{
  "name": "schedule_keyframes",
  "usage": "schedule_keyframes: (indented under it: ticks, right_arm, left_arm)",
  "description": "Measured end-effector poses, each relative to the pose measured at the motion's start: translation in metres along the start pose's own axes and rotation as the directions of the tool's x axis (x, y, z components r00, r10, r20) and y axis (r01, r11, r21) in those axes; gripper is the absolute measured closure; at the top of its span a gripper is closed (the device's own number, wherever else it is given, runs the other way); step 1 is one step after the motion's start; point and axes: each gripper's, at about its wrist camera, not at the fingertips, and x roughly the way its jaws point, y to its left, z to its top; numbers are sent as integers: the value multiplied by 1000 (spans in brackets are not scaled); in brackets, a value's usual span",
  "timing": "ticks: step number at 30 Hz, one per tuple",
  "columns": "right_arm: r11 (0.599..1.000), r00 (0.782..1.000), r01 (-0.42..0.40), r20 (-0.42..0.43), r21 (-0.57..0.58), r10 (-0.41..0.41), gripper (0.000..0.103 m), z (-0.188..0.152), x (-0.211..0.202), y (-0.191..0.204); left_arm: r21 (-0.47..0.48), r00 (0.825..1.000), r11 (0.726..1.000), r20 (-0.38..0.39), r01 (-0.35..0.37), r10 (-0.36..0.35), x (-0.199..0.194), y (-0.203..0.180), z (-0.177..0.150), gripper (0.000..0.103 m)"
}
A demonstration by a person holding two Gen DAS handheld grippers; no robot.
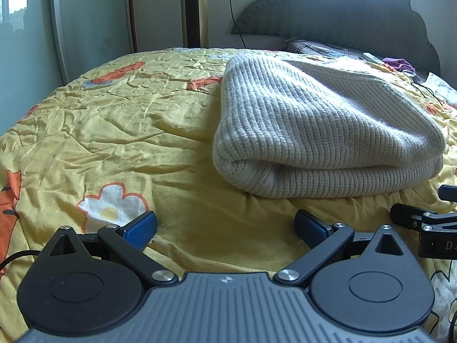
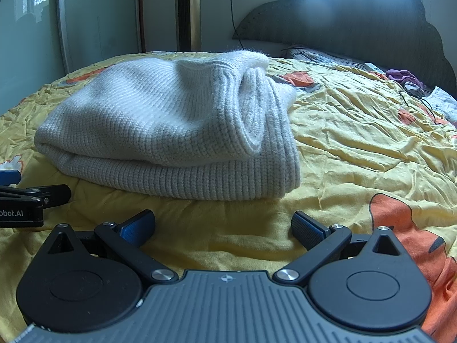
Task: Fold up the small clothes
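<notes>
Knit sweater (image 1: 322,131) sits folded on bed (image 1: 114,131) (looks done); left gripper (image 1: 225,228) & right gripper (image 2: 222,227) both apart, empty, near it.

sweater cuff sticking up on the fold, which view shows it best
The right wrist view. There the ribbed cuff lies on top of the folded sweater, facing the camera, near the stack's right edge. The left wrist view shows the same sweater from its other side: only smooth folded layers, with no cuff in sight.
</notes>
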Motion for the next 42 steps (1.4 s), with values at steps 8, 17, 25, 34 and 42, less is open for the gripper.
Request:
schedule_keyframes:
  ticks: [8,17,25,34,42]
  right_arm:
    - [999,999,42,2,35,-42,0,-3,-5,-4]
    - [999,999,43,-19,31,-43,0,-6,-11,-1]
    - [997,999,33,-14,64,-32,0,-6,-16,-4]
    - [996,1000,28,-3,90,-28,0,-4,-17,-8]
    - [998,999,51,-13,45,-50,0,-7,-12,-2]
  left_arm:
    - [18,1000,1000,9,5,-5,-2,-2,-1,0]
    - [20,1000,1000,-4,1,-1,-2,-2,0,0]
    - [21,1000,1000,-5,0,0,-2,-2,0,0]
    - [20,1000,1000,-4,-1,1,-2,-2,-1,0]
    - [20,1000,1000,-4,-1,1,-2,-2,0,0]
